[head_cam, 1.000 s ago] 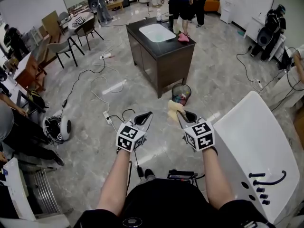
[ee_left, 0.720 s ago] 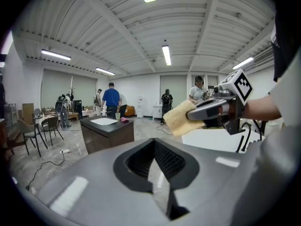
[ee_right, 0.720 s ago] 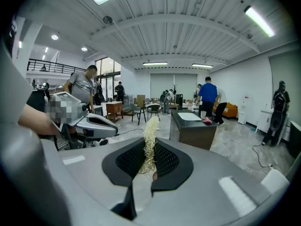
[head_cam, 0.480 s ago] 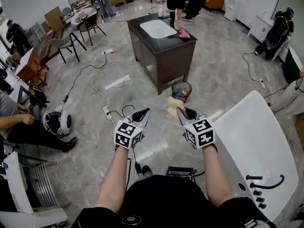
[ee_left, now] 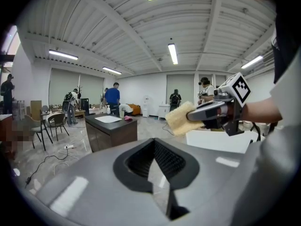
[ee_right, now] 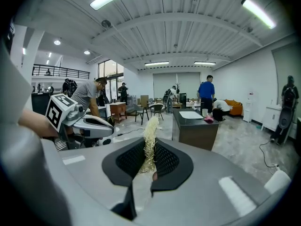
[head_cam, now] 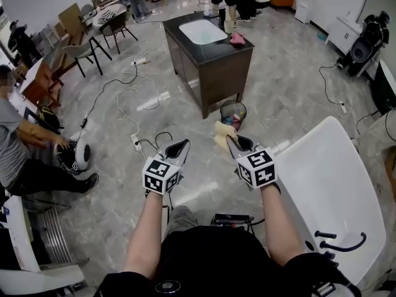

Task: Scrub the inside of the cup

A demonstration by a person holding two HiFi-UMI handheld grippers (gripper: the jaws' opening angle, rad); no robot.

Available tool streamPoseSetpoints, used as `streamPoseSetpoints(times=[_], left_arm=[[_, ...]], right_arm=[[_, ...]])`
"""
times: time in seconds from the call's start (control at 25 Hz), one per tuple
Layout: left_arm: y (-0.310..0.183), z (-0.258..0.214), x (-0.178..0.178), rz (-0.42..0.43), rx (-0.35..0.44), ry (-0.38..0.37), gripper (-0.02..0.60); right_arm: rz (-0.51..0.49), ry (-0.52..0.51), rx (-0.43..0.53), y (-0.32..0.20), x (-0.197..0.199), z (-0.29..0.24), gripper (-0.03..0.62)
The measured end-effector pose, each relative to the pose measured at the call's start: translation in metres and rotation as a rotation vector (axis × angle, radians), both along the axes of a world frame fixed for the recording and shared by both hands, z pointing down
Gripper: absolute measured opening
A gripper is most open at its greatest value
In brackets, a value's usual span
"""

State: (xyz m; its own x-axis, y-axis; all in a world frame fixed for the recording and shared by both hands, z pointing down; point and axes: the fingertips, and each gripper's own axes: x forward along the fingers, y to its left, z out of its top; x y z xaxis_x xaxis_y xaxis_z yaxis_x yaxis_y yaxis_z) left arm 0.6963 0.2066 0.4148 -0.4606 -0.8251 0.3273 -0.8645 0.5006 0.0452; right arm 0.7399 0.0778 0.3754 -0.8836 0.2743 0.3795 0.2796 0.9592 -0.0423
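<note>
A big open room with a grey stone floor [head_cam: 117,166]; a dark worktop [head_cam: 216,54] with a sink [head_cam: 203,31] stands well ahead. The left hand-held gripper [head_cam: 179,146] is closed on nothing. The right hand-held gripper [head_cam: 234,142] pinches a yellow sponge [head_cam: 223,133]. No cup can be made out in any view, so scrubbing looks not yet begun.

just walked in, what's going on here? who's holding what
A person stands in an open workroom with a claw in each hand, both held out in front. The right claw is shut on a yellow scrubbing sponge. The left claw is shut and empty. Neither holds a cup, so scrubbing has not started. A dark sink cabinet stands ahead across the floor.
</note>
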Motion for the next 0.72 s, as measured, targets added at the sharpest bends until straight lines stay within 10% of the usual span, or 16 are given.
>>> streamPoseSetpoints(times=[0.72], left_arm=[[0.004, 0.02, -0.128, 0.042, 0.008, 0.035, 0.002]], right_arm=[[0.042, 0.045, 0.001, 0.002, -0.12, 0.019, 0.043]])
